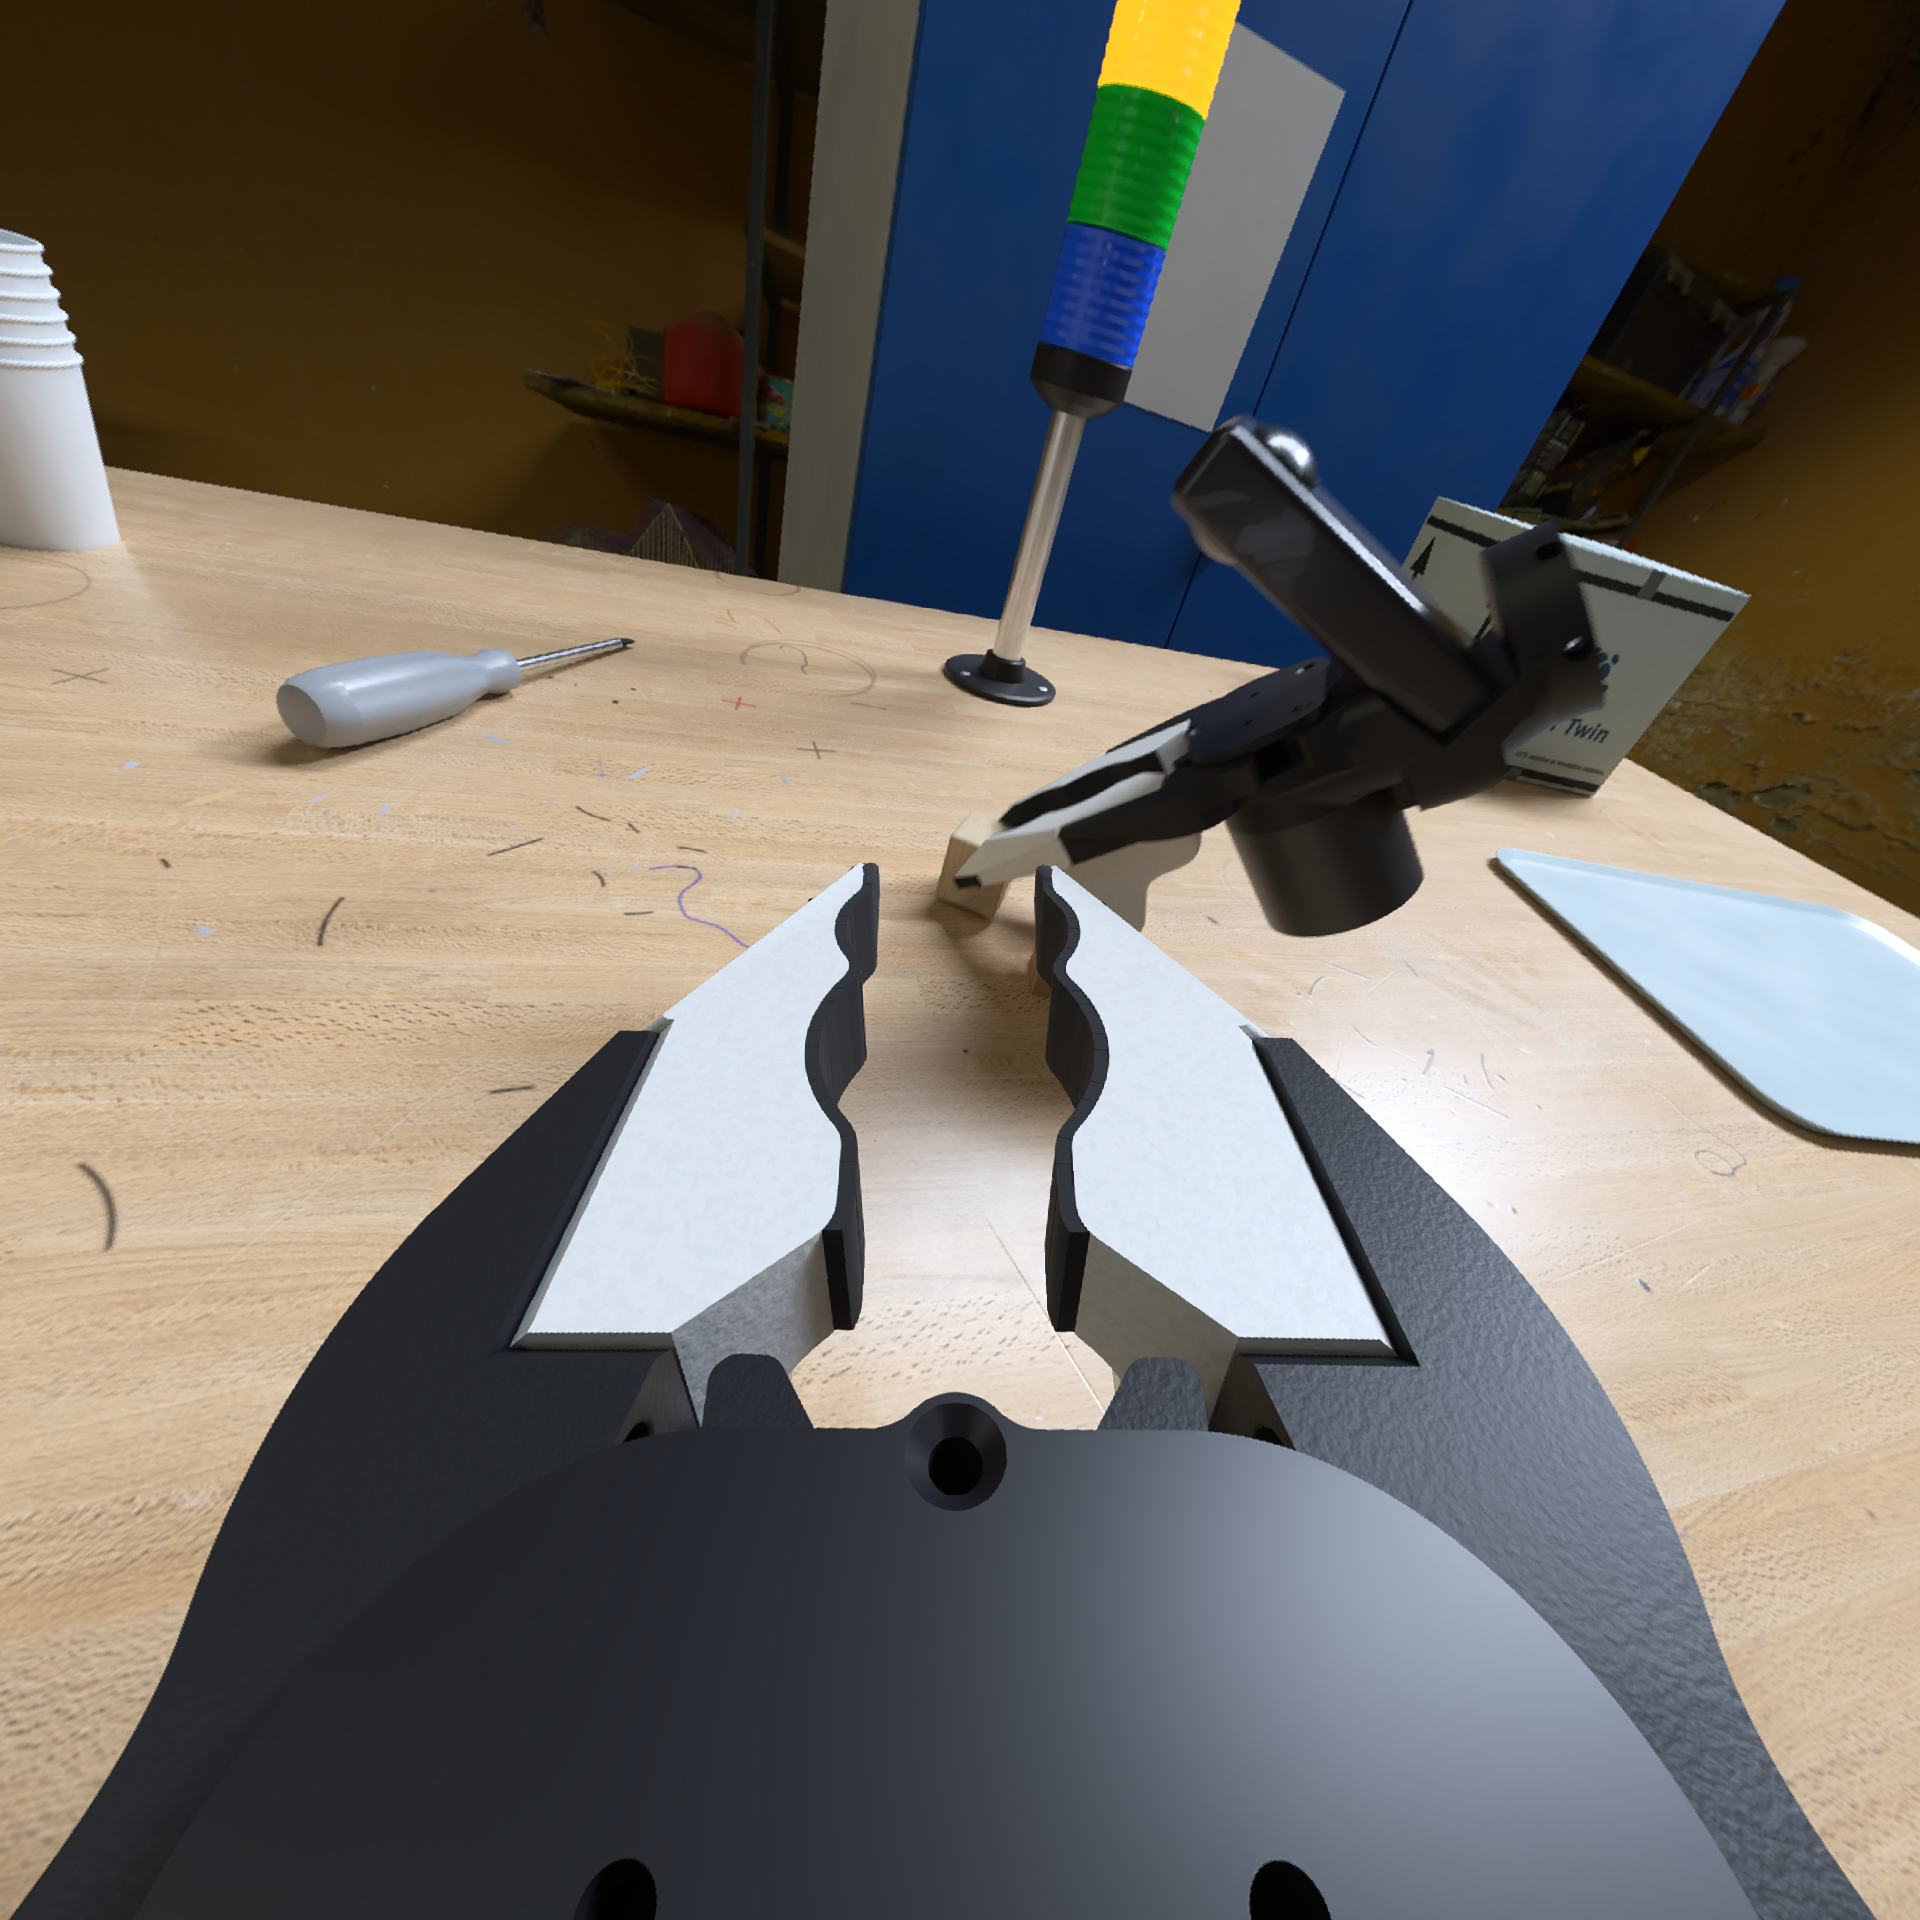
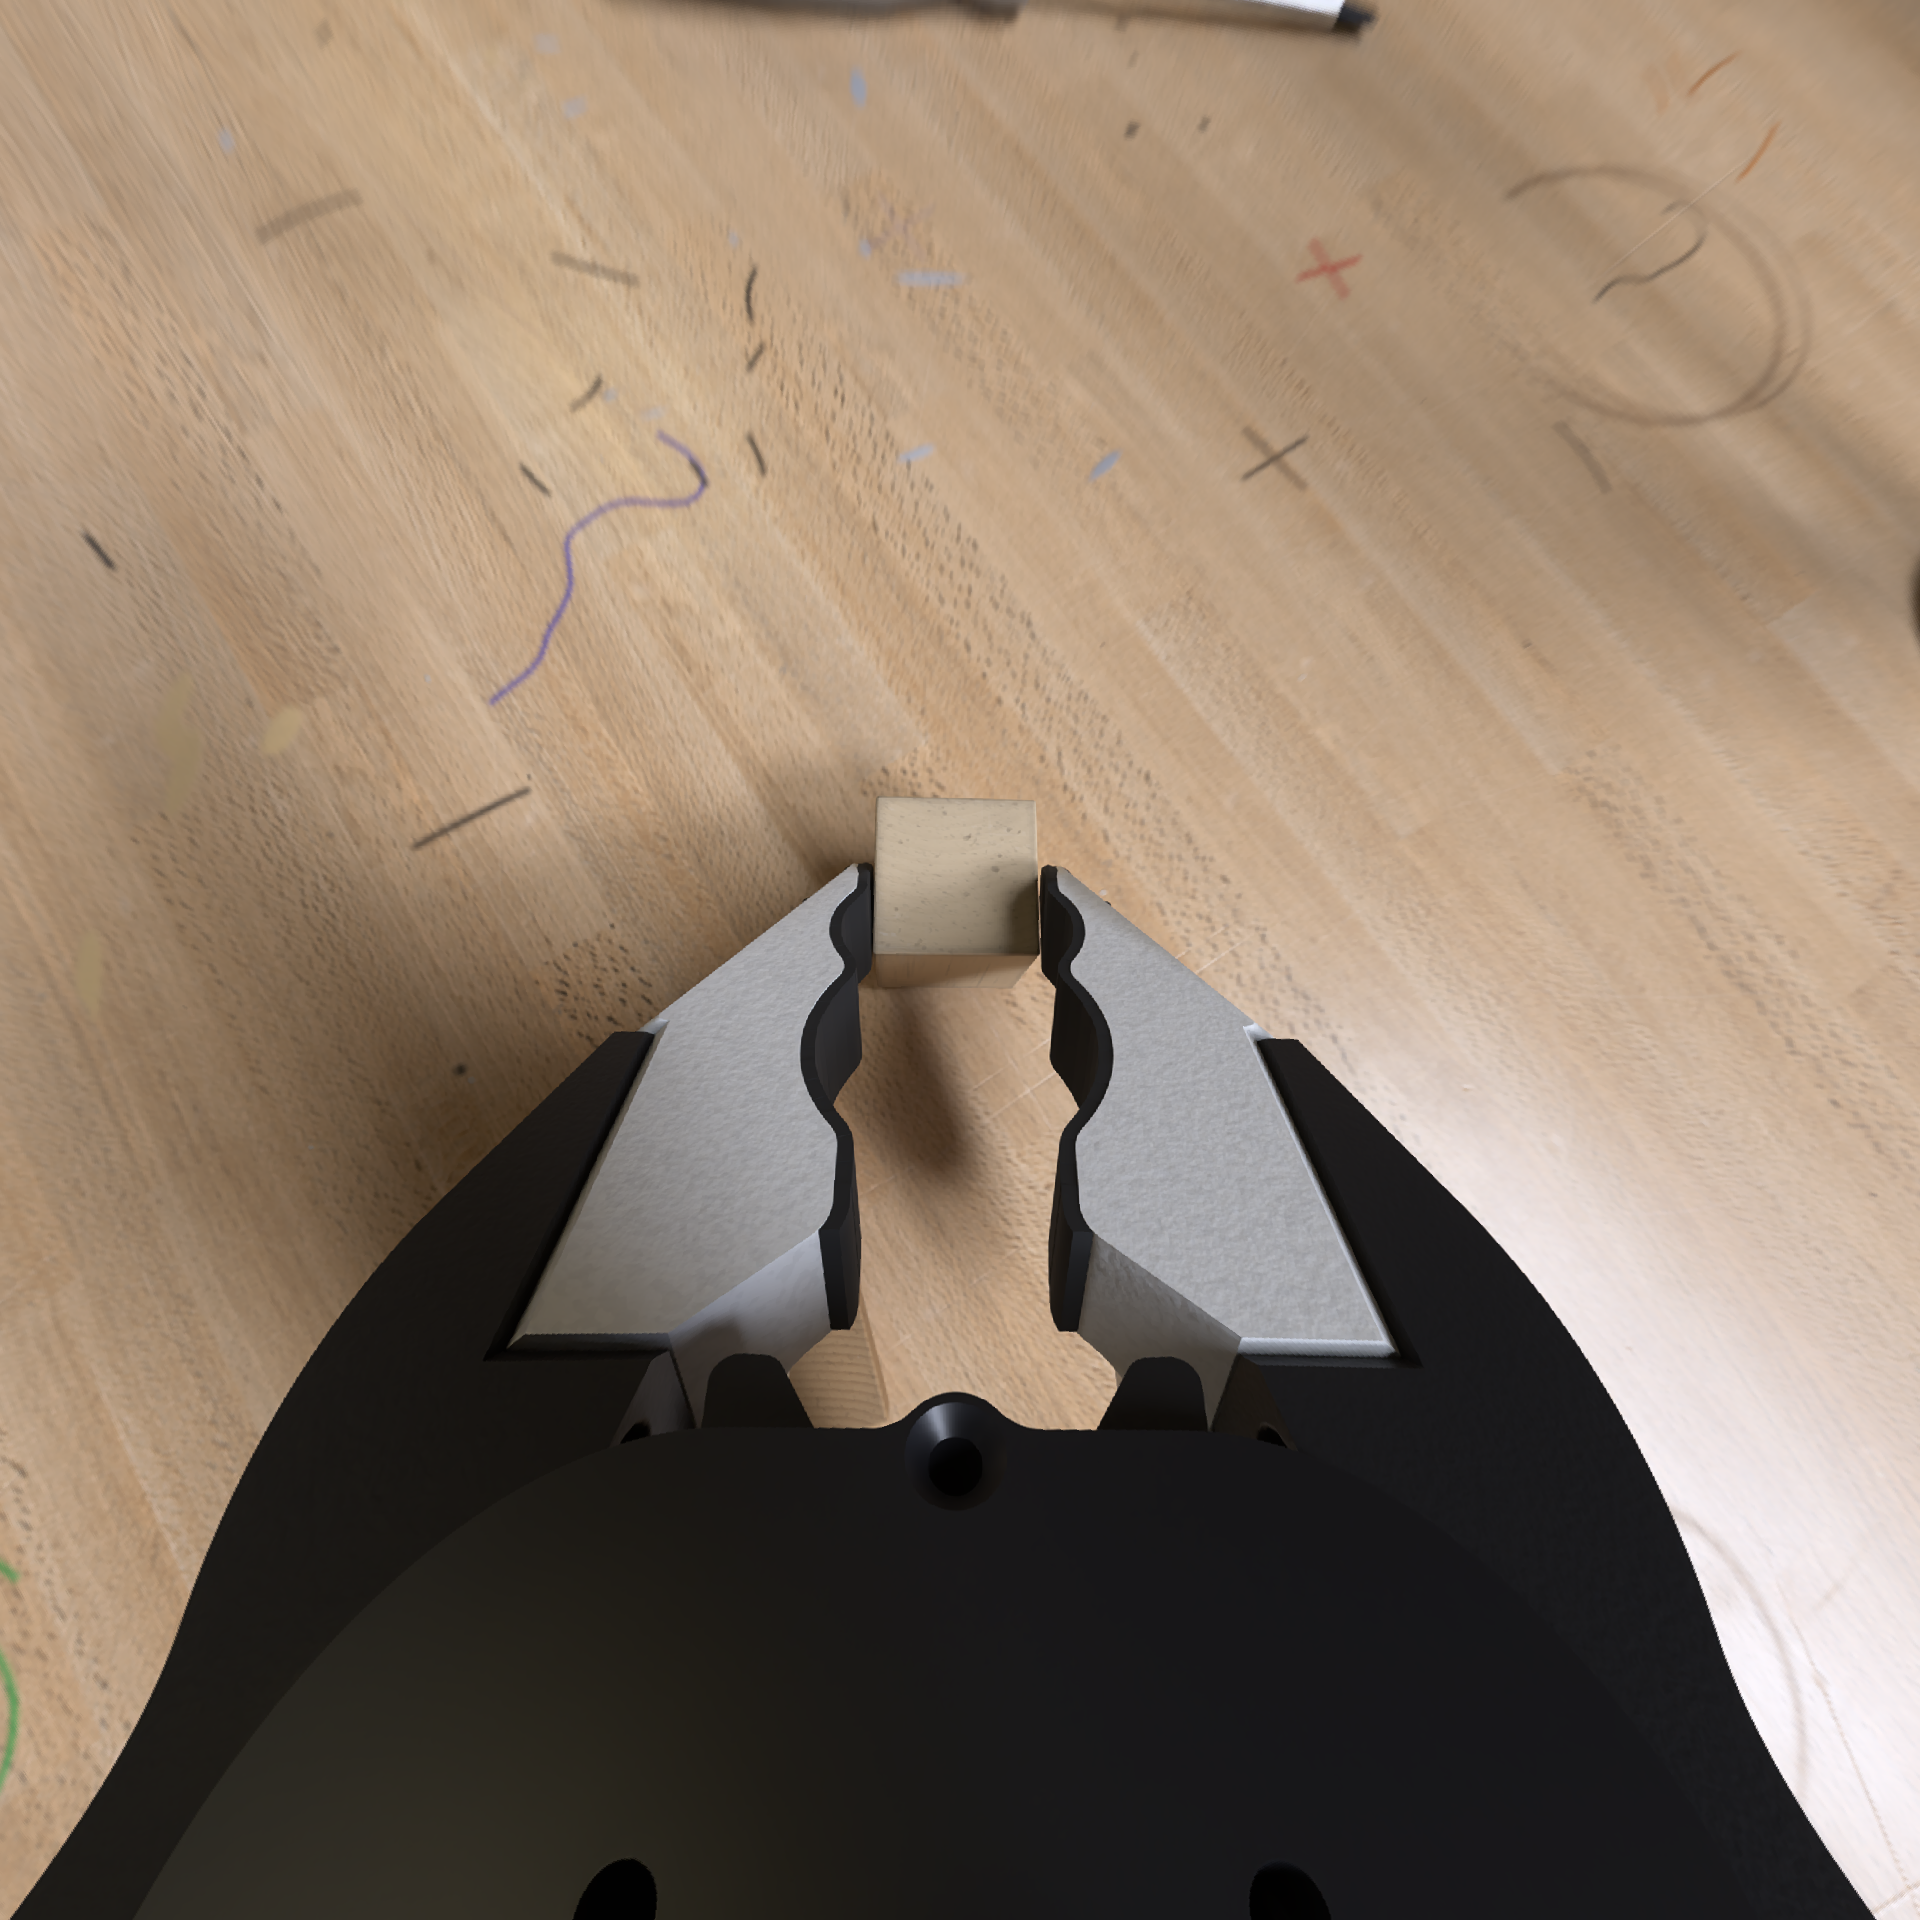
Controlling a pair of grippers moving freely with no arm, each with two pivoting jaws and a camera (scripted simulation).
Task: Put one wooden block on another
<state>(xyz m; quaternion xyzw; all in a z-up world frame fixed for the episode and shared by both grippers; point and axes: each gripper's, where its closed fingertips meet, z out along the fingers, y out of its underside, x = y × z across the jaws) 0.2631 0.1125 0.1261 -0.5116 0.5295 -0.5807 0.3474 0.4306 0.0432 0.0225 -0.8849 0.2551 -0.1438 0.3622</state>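
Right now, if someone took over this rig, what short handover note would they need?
Right gripper: closed on a wooden block, pinched at the fingertips and seemingly lifted off the table; in the left wrist view the block hangs tilted.
Left gripper: open, holding nothing, just above the table and pointing towards the right one.
Second block: only a sliver shows behind the left gripper's right finger; its exact position cannot be told.
Done: one block grasped.
Left: carry it over the second block, set it on top, release.
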